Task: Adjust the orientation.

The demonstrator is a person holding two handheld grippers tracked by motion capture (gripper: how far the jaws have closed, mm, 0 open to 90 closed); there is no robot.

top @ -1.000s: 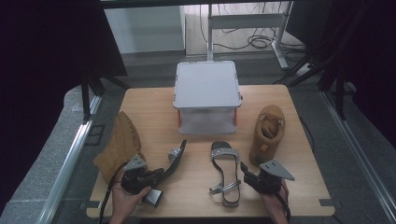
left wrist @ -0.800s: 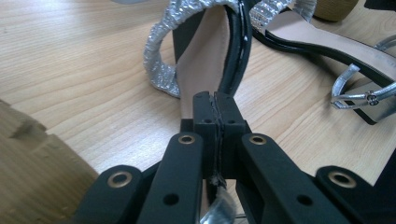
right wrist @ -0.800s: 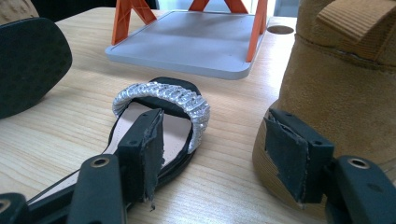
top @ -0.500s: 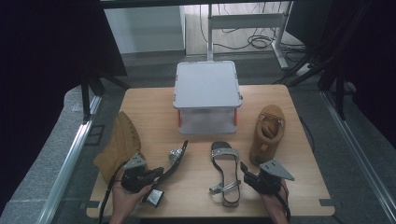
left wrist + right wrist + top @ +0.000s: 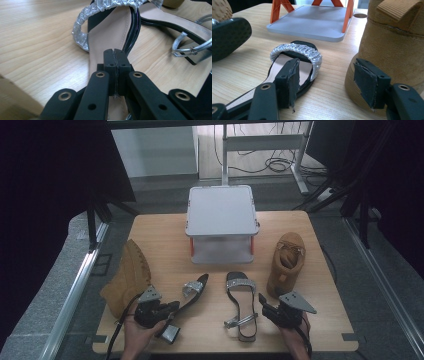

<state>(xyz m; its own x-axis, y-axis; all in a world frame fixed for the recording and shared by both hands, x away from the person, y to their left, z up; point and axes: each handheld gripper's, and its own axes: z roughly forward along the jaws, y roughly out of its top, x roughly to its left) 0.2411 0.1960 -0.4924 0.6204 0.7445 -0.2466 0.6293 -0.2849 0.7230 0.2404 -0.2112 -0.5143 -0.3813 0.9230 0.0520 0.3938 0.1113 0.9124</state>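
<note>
The left gripper (image 5: 167, 309) sits at the near left of the light wooden table (image 5: 165, 227), its jaws pressed fully together; in the left gripper view the closed tips (image 5: 115, 56) lie over the tan insole of a black heeled sandal with a silver braided toe strap (image 5: 192, 290), and whether they pinch its edge cannot be told. This sandal lies tilted, its toe pointing far and right and its block heel near the hand. The right gripper (image 5: 264, 306) rests at the near right with its jaws wide apart and nothing between the pads (image 5: 293, 80). Its left pad stands just over the matching flat-lying black sandal with silver strap and buckle (image 5: 241, 306), and its right pad is just beside a tan suede ankle boot standing upright (image 5: 285, 262). A second tan suede boot lying on its side (image 5: 129, 277) crowds the left gripper's outer flank near the left edge. A grey two-tier shelf with orange legs (image 5: 221, 222) blocks the far centre. Open wood remains between the two sandals, on the far corners beside the shelf, and along the near edge between the hands.
</note>
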